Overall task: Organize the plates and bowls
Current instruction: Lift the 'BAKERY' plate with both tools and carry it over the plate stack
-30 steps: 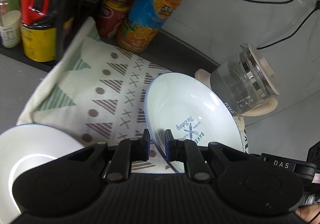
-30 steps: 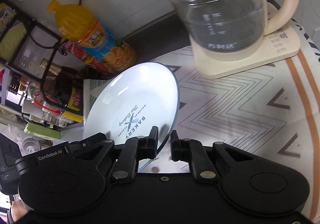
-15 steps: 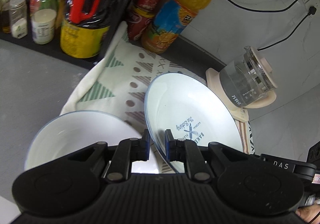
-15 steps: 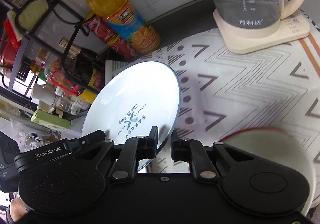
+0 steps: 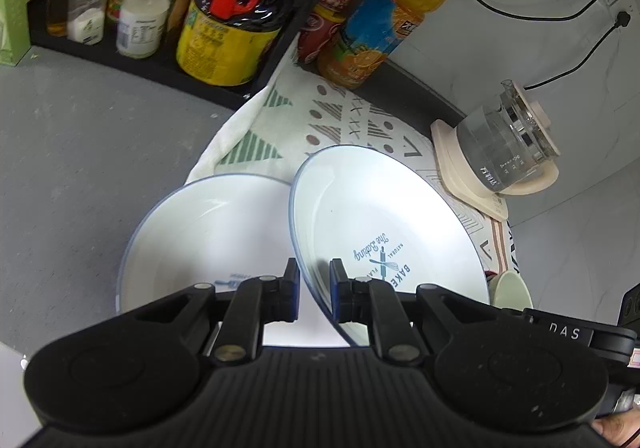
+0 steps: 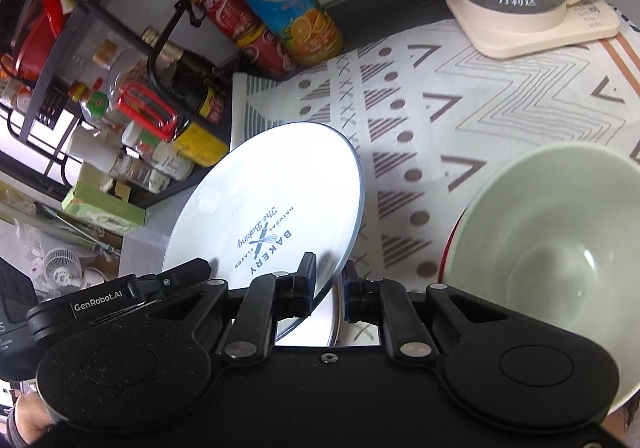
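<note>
A white plate with a blue rim and "Bakery" print [image 5: 376,224] is held tilted above the patterned cloth by both grippers, one on each side of its rim. My left gripper [image 5: 314,280] is shut on its near edge. My right gripper [image 6: 328,280] is shut on the opposite edge of the same plate [image 6: 272,207]. A second white blue-rimmed plate [image 5: 200,232] lies flat below and left of the held one. A pale green bowl [image 6: 556,248] sits inside a red-rimmed dish at the right.
A glass kettle on a cream base [image 5: 500,151] stands at the back right. An orange juice bottle [image 5: 384,23], red cans and a black rack with bottles and jars [image 5: 224,27] line the back. The patterned cloth [image 6: 480,103] covers the counter.
Both grippers pulled back and up with the plate. The second plate came fully into the left view and the green bowl came into the right view.
</note>
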{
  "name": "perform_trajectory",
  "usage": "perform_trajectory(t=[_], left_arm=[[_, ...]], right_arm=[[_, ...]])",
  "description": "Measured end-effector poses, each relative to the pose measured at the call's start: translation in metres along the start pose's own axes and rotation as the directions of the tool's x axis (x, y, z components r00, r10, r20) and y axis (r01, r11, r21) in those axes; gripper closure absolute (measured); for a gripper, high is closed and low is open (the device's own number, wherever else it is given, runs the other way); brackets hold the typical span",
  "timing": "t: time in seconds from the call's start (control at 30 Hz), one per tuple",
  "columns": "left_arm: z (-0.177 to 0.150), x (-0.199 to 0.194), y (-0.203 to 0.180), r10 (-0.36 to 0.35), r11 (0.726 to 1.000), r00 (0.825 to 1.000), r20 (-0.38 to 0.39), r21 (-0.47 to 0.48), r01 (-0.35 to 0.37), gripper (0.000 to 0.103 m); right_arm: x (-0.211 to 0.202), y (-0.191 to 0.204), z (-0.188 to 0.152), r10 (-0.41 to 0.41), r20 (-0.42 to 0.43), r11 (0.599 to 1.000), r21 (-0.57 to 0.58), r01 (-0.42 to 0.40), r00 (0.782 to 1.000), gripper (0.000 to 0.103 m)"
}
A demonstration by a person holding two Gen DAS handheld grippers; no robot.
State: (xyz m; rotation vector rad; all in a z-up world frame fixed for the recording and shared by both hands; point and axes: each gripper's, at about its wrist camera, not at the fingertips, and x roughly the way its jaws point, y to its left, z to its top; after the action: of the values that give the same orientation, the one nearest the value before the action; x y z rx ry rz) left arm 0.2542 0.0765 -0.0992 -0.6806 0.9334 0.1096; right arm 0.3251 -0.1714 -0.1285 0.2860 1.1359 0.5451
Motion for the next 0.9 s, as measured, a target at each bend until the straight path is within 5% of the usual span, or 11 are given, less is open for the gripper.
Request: perform_trajectory(t=[0.9], left_arm=[[-0.041, 0.014, 0.051, 0.028, 0.996, 0.998, -0.061, -0.084, -0.033, 0.09]], right_arm=[[0.025, 0.036, -0.044, -0.119, -0.084, 0.987, -0.115, 0.109, 0.989, 0.089]])
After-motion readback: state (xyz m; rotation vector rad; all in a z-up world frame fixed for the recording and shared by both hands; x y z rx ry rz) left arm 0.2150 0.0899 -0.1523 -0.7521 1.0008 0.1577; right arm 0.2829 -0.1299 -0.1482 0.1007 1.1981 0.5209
